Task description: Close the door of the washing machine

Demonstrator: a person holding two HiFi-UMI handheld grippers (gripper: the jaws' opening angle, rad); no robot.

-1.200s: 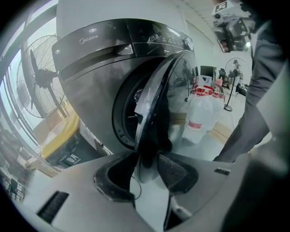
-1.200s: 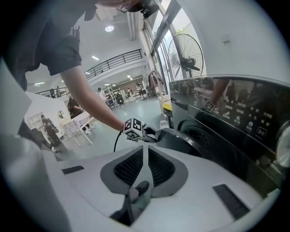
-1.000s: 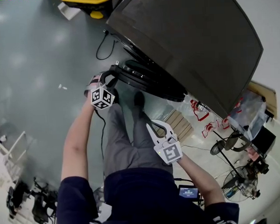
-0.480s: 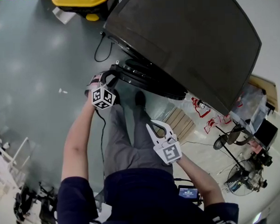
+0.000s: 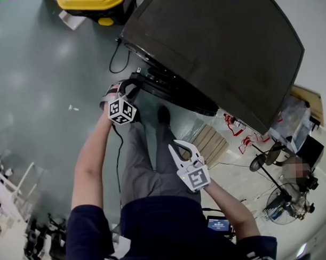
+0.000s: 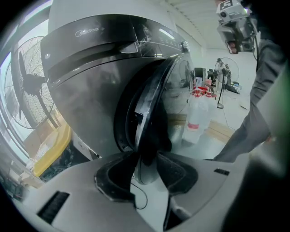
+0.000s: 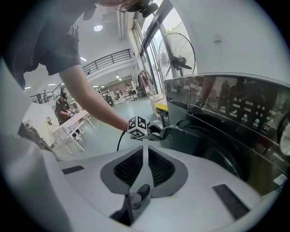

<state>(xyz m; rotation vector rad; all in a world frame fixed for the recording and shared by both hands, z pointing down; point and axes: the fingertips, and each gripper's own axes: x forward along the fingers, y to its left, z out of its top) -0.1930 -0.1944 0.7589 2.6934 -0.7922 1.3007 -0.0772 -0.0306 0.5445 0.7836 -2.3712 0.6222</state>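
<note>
Starting at the left, we see the left gripper [image 6: 147, 156] with its jaws spread wide and clasped on the free rim of the door [image 6: 152, 99]. That door stands ajar at a narrow angle to the front of the washing machine [image 5: 219, 50], so we judge that only the last push and the latch are left. At the right, the right gripper [image 5: 181, 148] hangs empty, jaws nearly together, well apart from the door.

floor [image 5: 38, 78]: grey, glossy | fan [image 7: 180, 54]: by windows | yellow bin [image 5: 94, 2]: far edge
</note>
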